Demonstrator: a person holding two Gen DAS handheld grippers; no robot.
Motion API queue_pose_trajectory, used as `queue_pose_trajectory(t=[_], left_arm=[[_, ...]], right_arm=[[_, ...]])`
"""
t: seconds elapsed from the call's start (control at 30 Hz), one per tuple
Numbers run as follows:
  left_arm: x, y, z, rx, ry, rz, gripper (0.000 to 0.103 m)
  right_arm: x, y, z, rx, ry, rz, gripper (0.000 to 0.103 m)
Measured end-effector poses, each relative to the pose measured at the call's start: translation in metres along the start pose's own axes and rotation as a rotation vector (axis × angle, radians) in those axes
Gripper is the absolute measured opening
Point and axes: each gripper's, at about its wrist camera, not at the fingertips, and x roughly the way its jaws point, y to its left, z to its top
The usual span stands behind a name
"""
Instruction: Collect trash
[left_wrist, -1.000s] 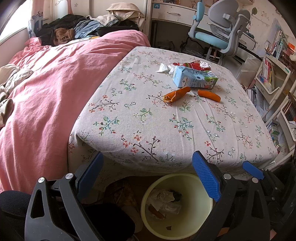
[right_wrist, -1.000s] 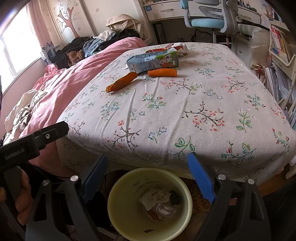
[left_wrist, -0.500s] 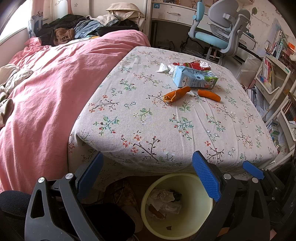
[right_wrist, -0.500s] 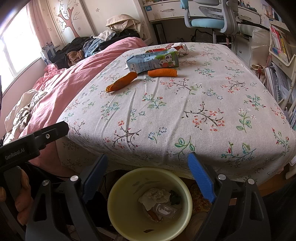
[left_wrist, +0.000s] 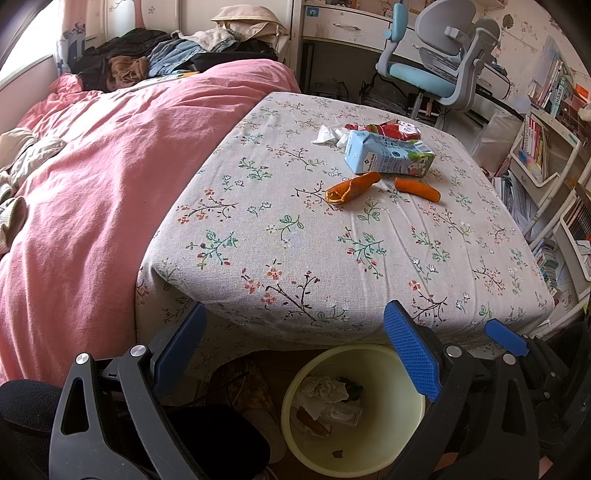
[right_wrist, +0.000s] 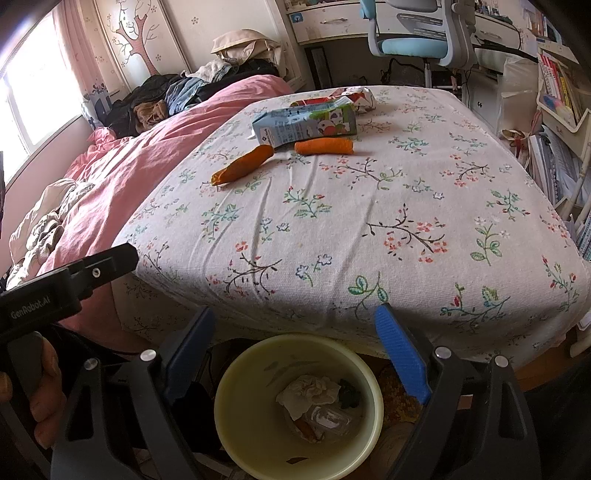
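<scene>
A pale yellow bin (left_wrist: 384, 454) (right_wrist: 369, 435) stands on the floor below the table's near edge, holding crumpled paper and other trash. On the floral tablecloth (left_wrist: 332, 258) (right_wrist: 351, 229) far from me lie a blue milk carton (left_wrist: 386, 155) (right_wrist: 306, 123), two orange peel pieces (left_wrist: 352, 188) (left_wrist: 417, 188) (right_wrist: 242, 166) (right_wrist: 325, 146), a red wrapper (left_wrist: 395, 130) and a white tissue (left_wrist: 327, 134). My left gripper (left_wrist: 295, 350) and right gripper (right_wrist: 295, 350) are both open and empty, held over the bin.
A pink bed (left_wrist: 92, 177) lies against the table's left side, with a pile of clothes (left_wrist: 166, 59) at its far end. A blue office chair (left_wrist: 436, 70) and desk stand behind the table. Bookshelves (left_wrist: 546, 140) stand at the right.
</scene>
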Motion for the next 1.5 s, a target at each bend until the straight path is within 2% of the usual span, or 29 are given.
queue_pose_trajectory(t=[1.1, 1.5], left_arm=[[0.0013, 0.0003, 0.0002, 0.000, 0.002, 0.001, 0.093], [0.0028, 0.0096, 0.0042, -0.049, 0.005, -0.030, 0.093]], right_arm=[[-0.0004, -0.0002, -0.0014, 0.000, -0.002, -0.001, 0.085], [-0.0050, -0.0027, 0.0078, 0.006, -0.029, 0.009, 0.085]])
